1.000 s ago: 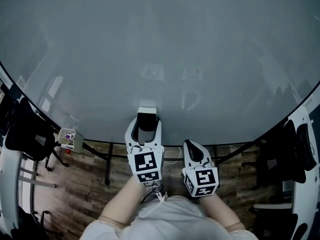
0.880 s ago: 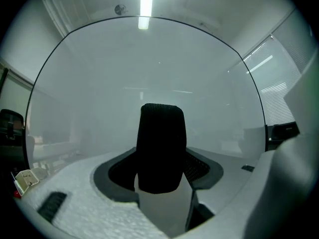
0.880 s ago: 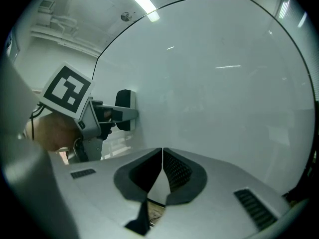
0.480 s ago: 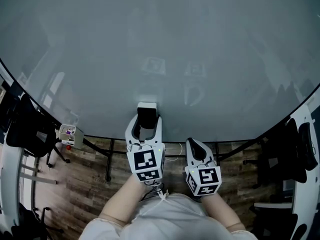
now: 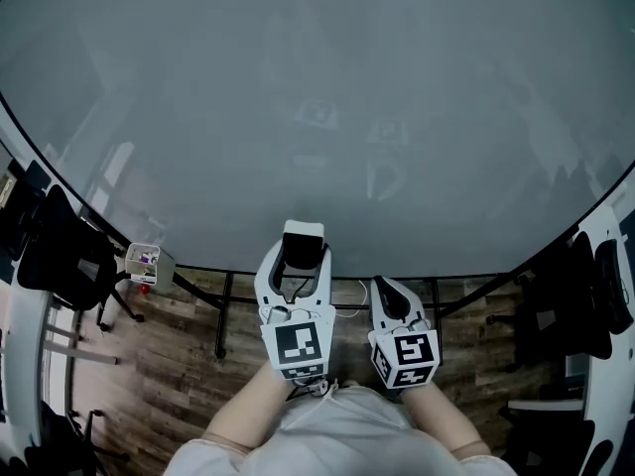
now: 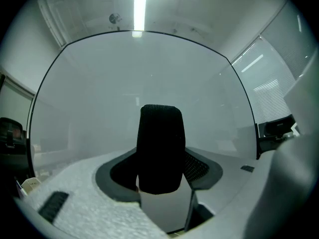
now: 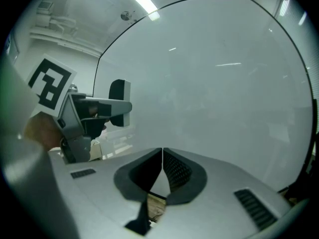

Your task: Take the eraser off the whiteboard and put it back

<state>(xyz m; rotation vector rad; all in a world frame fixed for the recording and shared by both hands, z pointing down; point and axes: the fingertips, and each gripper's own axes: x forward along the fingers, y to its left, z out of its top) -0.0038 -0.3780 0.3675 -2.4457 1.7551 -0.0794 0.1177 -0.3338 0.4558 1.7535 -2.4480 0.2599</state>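
Pale grey whiteboard point(image 5: 327, 97) fills the far scene above a wood floor point(image 5: 169, 355). Left tongs point(image 5: 298, 261) clench the block eraser of black felt and white plastic point(image 5: 303, 236) by its sides, seemingly just off the board; right tongs point(image 7: 162, 158) are clenched, empty. It looks light and stiff-backed, the felt soft — grip the hard body. At left, a small white box point(image 5: 146, 263) holds bits too small to name.

Pale grey glossy whiteboard point(image 5: 317, 87); white rectangular eraser point(image 5: 302, 245) with black felt face; white plastic left gripper point(image 5: 295, 262) and right gripper point(image 5: 385, 288), both with dark grey cross-hatched pads point(image 7: 177, 172) and black-and-white square-marker cubes point(image 5: 298, 346); brown wood-plank floor point(image 5: 169, 337)
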